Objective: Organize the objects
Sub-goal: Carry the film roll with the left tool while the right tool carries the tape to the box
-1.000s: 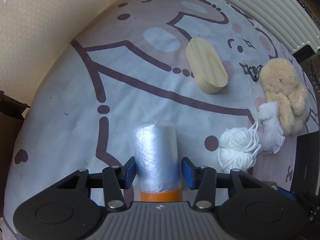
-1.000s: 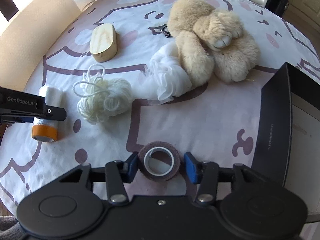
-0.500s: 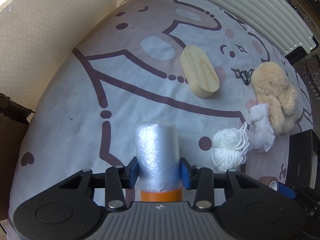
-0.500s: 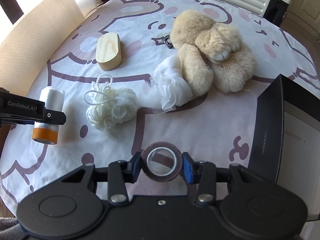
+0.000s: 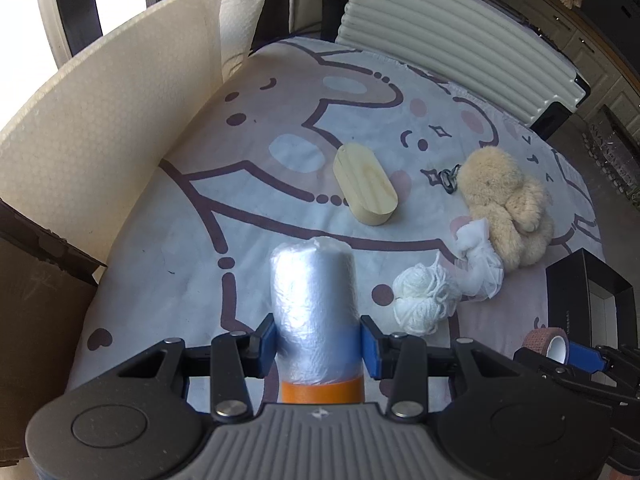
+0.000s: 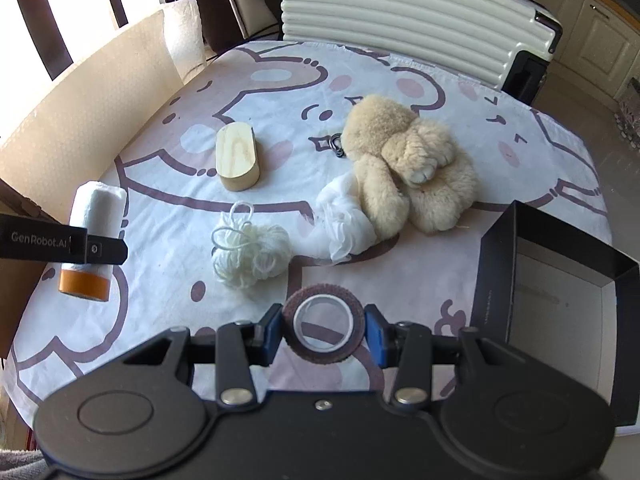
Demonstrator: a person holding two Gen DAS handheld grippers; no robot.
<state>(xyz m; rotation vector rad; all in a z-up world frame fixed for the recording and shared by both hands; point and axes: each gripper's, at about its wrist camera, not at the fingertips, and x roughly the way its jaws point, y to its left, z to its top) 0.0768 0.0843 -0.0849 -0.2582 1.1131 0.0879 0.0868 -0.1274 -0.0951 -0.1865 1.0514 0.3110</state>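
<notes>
The left gripper point(image 5: 318, 342) is pinching a light, crinkly plastic roll point(image 5: 314, 308) at mid-body; the right gripper point(image 6: 323, 330) is clamping a stiff tape ring point(image 6: 323, 322) across its rim.

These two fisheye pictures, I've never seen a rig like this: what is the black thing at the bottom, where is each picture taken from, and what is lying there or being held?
There is no robot: a person carries one pair of hand-held tongs in each hand, with a camera on each looking forward along its two fingers. The black shape at the bottom is the tool itself.

In the left wrist view, the left tongs are shut on a plastic-wrapped roll with an orange end.

In the right wrist view, the right tongs are shut on a brown tape roll.

On the cartoon-print cloth lie a wooden oval block, a ball of white yarn, a white gauzy cloth and a beige plush toy. An open black box sits at the right.
</notes>
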